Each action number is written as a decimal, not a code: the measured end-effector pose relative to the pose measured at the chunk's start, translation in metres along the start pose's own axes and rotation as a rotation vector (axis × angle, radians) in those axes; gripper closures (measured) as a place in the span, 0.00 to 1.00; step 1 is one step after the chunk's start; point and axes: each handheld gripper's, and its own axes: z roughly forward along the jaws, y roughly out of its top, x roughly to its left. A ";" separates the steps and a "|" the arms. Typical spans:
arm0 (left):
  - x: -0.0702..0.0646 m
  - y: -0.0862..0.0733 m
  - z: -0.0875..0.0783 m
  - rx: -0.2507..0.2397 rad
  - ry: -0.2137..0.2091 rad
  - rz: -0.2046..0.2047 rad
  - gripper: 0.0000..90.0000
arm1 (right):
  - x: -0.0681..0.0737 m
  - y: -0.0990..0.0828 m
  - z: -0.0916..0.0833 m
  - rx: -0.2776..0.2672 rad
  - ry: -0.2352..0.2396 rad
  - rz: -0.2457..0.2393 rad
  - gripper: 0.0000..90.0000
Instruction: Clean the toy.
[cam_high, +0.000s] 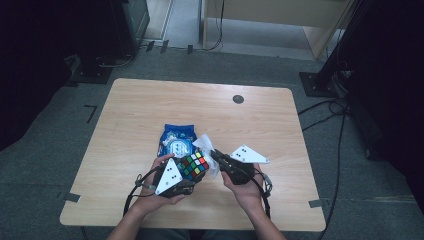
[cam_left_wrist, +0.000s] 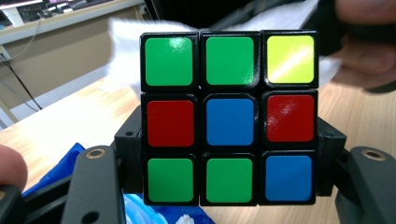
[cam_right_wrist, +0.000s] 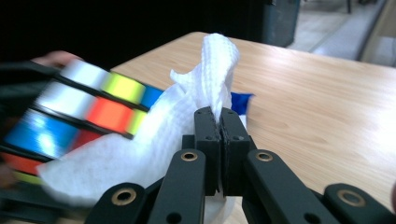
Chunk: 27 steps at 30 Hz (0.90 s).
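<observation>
A scrambled puzzle cube (cam_high: 194, 166) (cam_left_wrist: 229, 117) (cam_right_wrist: 74, 116) with green, red, blue and yellow stickers is held above the table, my left gripper (cam_high: 189, 176) (cam_left_wrist: 229, 158) shut on its sides. A white wet wipe (cam_high: 208, 148) (cam_right_wrist: 187, 116) (cam_left_wrist: 130, 51) is pinched in my right gripper (cam_high: 218, 161) (cam_right_wrist: 218, 119), whose jaws are shut on it. The wipe lies against the cube's right side. A hand holds each gripper.
A blue wipes pack (cam_high: 176, 141) (cam_left_wrist: 70, 170) (cam_right_wrist: 240, 102) lies on the wooden table (cam_high: 260, 125) just behind the cube. A small dark disc (cam_high: 238, 99) sits near the far right. Cables and stand bases (cam_high: 320, 82) lie on the floor around the table.
</observation>
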 end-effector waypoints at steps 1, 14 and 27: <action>0.001 0.000 -0.001 -0.001 0.005 0.002 0.38 | -0.004 -0.002 0.001 0.003 -0.010 0.010 0.99; 0.007 -0.003 -0.004 0.007 0.032 -0.007 0.38 | -0.042 -0.009 -0.007 0.019 -0.186 0.031 0.99; 0.009 -0.004 -0.003 0.008 0.037 -0.019 0.38 | -0.098 -0.027 -0.022 0.057 -0.410 0.096 0.99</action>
